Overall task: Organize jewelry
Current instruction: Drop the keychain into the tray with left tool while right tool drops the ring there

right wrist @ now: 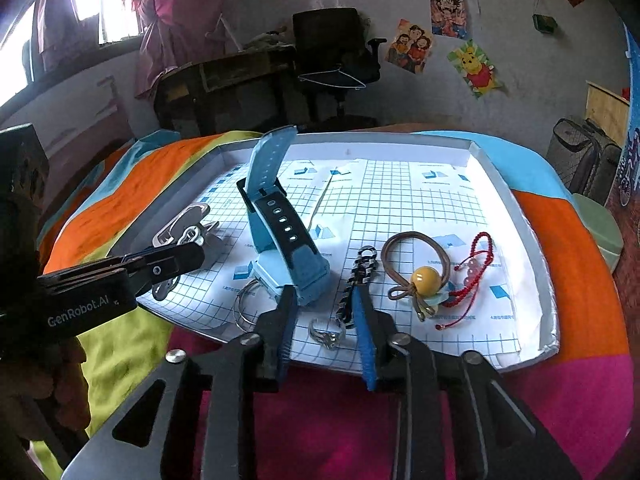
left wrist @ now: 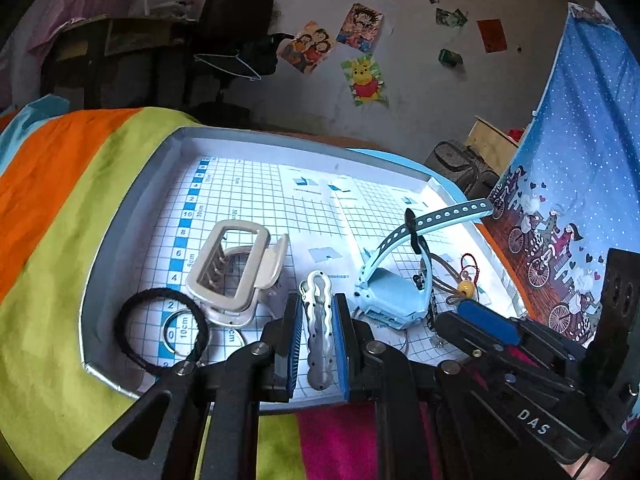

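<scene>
A shallow grey tray (left wrist: 120, 208) lined with grid paper lies on a striped cloth. My left gripper (left wrist: 318, 304) is shut on a white wavy hair clip (left wrist: 319, 320) at the tray's near edge. A beige claw clip (left wrist: 236, 272) and a black hair tie (left wrist: 160, 328) lie to its left. A blue watch (left wrist: 390, 296) stands to its right. My right gripper (right wrist: 326, 304) is open over a silver ring (right wrist: 326, 334) at the tray's (right wrist: 524, 220) near edge. A dark chain bracelet (right wrist: 358, 280), a brown hair tie with a yellow bead (right wrist: 426, 278) and a red cord bracelet (right wrist: 474, 268) lie beside it.
A metal ring (right wrist: 246, 304) lies under the watch (right wrist: 280, 224). A blue patterned cloth (left wrist: 576, 184) hangs at the right. A desk and black chair (right wrist: 332, 52) stand behind the bed. The cloth (right wrist: 560, 400) spreads in front of the tray.
</scene>
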`<control>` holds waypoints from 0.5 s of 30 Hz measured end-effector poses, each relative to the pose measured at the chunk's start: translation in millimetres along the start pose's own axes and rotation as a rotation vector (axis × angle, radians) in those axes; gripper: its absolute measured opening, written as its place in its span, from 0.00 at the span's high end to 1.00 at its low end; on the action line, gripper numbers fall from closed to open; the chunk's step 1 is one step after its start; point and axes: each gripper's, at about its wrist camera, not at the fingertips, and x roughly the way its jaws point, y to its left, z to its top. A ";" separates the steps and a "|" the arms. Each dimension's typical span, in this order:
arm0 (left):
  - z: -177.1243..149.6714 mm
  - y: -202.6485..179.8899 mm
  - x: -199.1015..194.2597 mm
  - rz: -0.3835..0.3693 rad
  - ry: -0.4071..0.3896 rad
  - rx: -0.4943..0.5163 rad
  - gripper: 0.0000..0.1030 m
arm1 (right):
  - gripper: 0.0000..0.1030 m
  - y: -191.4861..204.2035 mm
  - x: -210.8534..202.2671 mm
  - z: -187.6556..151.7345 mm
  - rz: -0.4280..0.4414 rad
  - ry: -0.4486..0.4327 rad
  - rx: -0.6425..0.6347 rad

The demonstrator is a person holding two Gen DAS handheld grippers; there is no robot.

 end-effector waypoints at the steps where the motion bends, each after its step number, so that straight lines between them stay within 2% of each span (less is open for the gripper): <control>1: -0.1 0.9 -2.0 0.003 -0.002 -0.007 0.86 | 0.68 -1.2 -1.9 -0.1 -0.002 -0.003 0.003; 2: 0.0 1.3 -3.4 0.004 -0.003 -0.010 0.85 | 0.65 -3.3 -5.1 0.1 -0.008 -0.009 0.007; 4: 0.4 1.5 -8.5 0.007 -0.013 -0.014 0.72 | 0.60 -9.0 -12.0 1.1 -0.014 -0.024 0.016; 5: 0.4 1.8 -11.5 0.006 -0.021 -0.016 0.69 | 0.57 -11.1 -15.8 2.0 -0.017 -0.032 0.022; 8: 1.8 1.0 -23.2 0.001 -0.047 -0.033 0.49 | 0.51 -17.3 -30.0 7.9 -0.025 -0.059 0.036; 9: 2.3 -0.1 -30.4 0.001 -0.068 -0.039 0.40 | 0.50 -19.2 -37.1 10.1 -0.027 -0.074 0.041; 11: 3.8 -3.7 -44.1 0.004 -0.109 -0.037 0.35 | 0.45 -21.3 -48.7 14.4 -0.027 -0.094 0.046; 13: 5.7 -8.3 -56.8 0.011 -0.133 -0.030 0.17 | 0.38 -22.5 -63.0 18.0 -0.023 -0.120 0.046; 15: 7.6 -12.2 -75.7 0.014 -0.182 -0.023 0.09 | 0.32 -21.9 -79.1 21.0 -0.018 -0.155 0.044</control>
